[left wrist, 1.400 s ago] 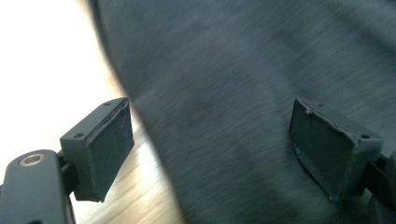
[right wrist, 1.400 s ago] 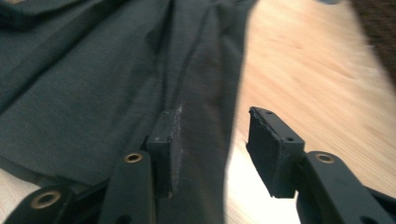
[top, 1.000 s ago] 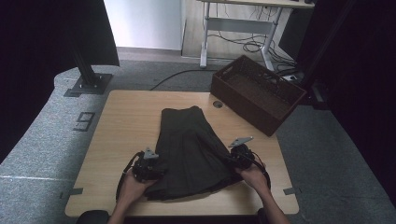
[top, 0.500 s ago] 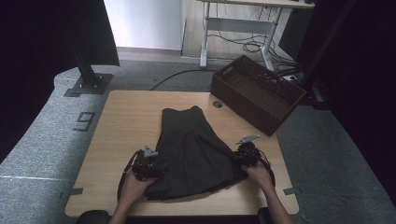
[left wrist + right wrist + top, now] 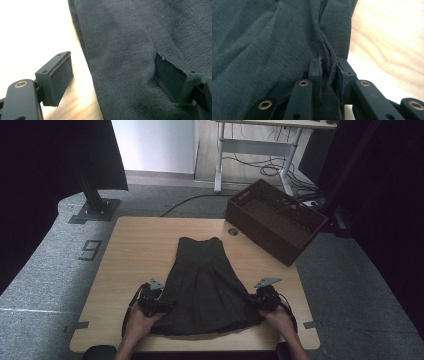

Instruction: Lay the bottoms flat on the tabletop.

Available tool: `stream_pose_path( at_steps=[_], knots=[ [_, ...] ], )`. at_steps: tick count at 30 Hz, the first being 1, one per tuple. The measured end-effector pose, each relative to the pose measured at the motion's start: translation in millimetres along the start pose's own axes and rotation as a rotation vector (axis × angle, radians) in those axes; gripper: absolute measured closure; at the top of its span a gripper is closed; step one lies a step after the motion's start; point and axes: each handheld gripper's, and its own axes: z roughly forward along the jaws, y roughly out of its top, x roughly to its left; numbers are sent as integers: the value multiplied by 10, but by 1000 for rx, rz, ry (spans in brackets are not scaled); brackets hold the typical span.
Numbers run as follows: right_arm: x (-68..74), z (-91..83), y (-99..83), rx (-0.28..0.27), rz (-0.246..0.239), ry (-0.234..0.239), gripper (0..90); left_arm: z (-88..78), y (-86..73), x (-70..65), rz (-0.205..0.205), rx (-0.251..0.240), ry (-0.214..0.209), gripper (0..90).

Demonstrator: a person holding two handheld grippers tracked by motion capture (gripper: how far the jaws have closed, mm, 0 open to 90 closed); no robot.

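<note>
At dress (image 5: 207, 285) hem, left gripper (image 5: 113, 80) spread; right gripper (image 5: 329, 75) pinching fabric.

Light wood desk (image 5: 140, 260) with rounded corners, sitting on speckled grey carpet (image 5: 45, 270). There's a small round grommet hole (image 5: 233, 231) near the far edge of the desk, and bits of dark tape (image 5: 80, 325) at the near corners. A dark brown woven basket (image 5: 275, 227) hangs off the far right corner. Black curtains (image 5: 45, 165) close in both sides, and a black stand with a flat base plate (image 5: 92, 210) sits on the floor off the far left corner. Behind it all is a white wall (image 5: 155, 145), wood flooring, and a second desk's white legs (image 5: 250, 147) with a tangle of cables (image 5: 272, 170) underneath. One black cable (image 5: 195, 200) snakes across the carpet. Lighting's pretty dim overall.
</note>
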Motion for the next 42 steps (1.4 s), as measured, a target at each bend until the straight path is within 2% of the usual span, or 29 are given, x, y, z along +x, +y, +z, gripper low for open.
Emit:
stream_pose_path(
  at_steps=[3, 9, 11, 15, 17, 19, 20, 22, 25, 28, 29, 33, 34, 36, 37, 38, 42],
  knots=[
    [59, -45, -81, -15, 5, 15, 743, -45, -65, -24, -6, -8, 7, 169],
    [197, -133, -180, 6, -25, 28, 725, -157, -217, -114, -16, -21, 17, 178],
    [234, -167, -222, 10, -35, 35, 723, -234, -325, -184, -13, -28, 13, 178],
    [280, -225, -301, 8, -41, 50, 714, -294, -397, -212, 5, -27, -14, 176],
    [279, -237, -322, 4, -37, 58, 709, -290, -363, -176, 15, -9, -46, 161],
    [276, -238, -324, 3, -42, 62, 706, -282, -276, -121, 16, 34, -84, 153],
    [276, -238, -321, 5, -43, 63, 703, -278, -221, -102, 20, 38, -83, 138],
    [278, -238, -314, 10, -47, 65, 699, -291, -104, -78, 34, 0, -50, 139],
    [279, -238, -313, 11, -50, 66, 690, -262, 109, -37, 23, -40, -59, 134],
    [280, -238, -318, 8, -49, 67, 683, -130, 276, -20, 22, -36, -72, 47],
    [277, -239, -320, 7, -48, 69, 681, -72, 308, -23, 26, -29, -64, 6],
    [268, -239, -323, 3, -45, 77, 676, 150, 339, -39, 32, -6, -48, 0],
    [268, -239, -323, 3, -45, 77, 676, 150, 339, -39, 32, -6, -48, 0],
    [264, -238, -324, 3, -44, 81, 671, 263, 313, -47, 51, 3, -15, 0],
    [264, -238, -324, 3, -45, 82, 665, 303, 293, -48, 63, 2, -20, 0],
    [266, -238, -324, 3, -45, 84, 656, 320, 279, -22, 43, -15, -49, 0],
    [282, -237, -324, 4, -54, 87, 610, 330, 274, 9, 58, -29, -63, 0]
  ],
)
